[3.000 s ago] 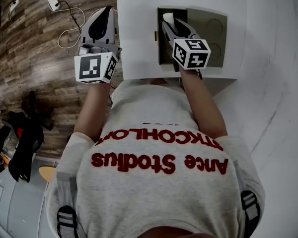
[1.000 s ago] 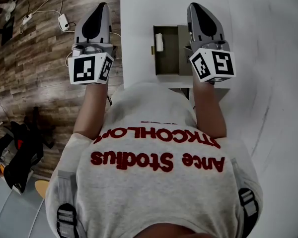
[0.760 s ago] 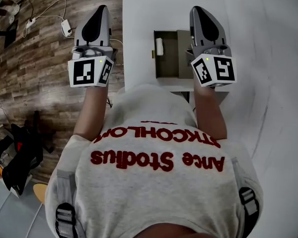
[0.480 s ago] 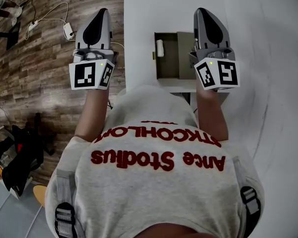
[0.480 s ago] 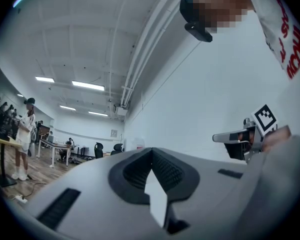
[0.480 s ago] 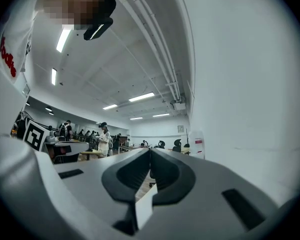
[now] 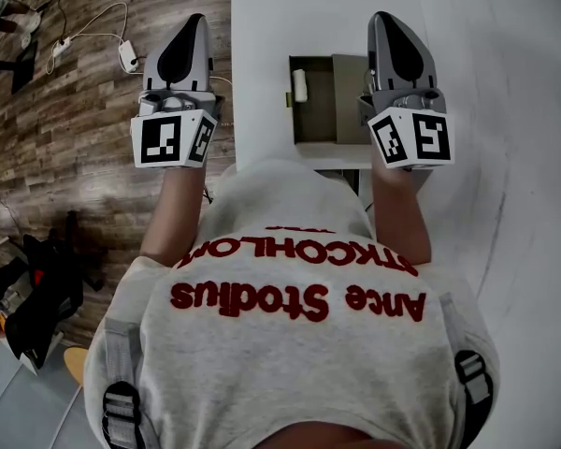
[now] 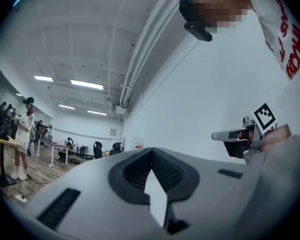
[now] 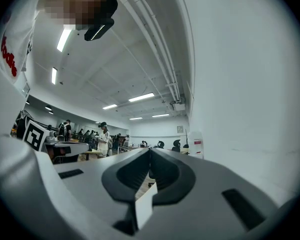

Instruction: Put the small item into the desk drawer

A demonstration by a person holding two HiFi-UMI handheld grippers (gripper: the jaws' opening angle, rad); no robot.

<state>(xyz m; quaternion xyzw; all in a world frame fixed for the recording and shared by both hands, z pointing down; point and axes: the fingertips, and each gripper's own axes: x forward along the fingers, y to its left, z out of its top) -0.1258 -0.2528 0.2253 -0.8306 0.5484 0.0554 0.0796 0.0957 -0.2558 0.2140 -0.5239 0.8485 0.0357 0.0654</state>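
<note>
Right claw up and out of the drawer, clenched on nothing; item left inside.
My right claw is shut tight, jaws meeting with nothing between them. It now hangs over the right edge of the open drawer, not reaching down into it as it did a few seconds back. The small white item that was at its tips then now lies on the drawer bottom along the left edge, near the far-left corner, apart from both claws. My left claw is clenched and empty too, off the left edge of the desk over the wood floor, same as before. I judge the drop done; the drawer still stands pulled out at the desk's near edge, so pushing it shut looks like what's left.
</note>
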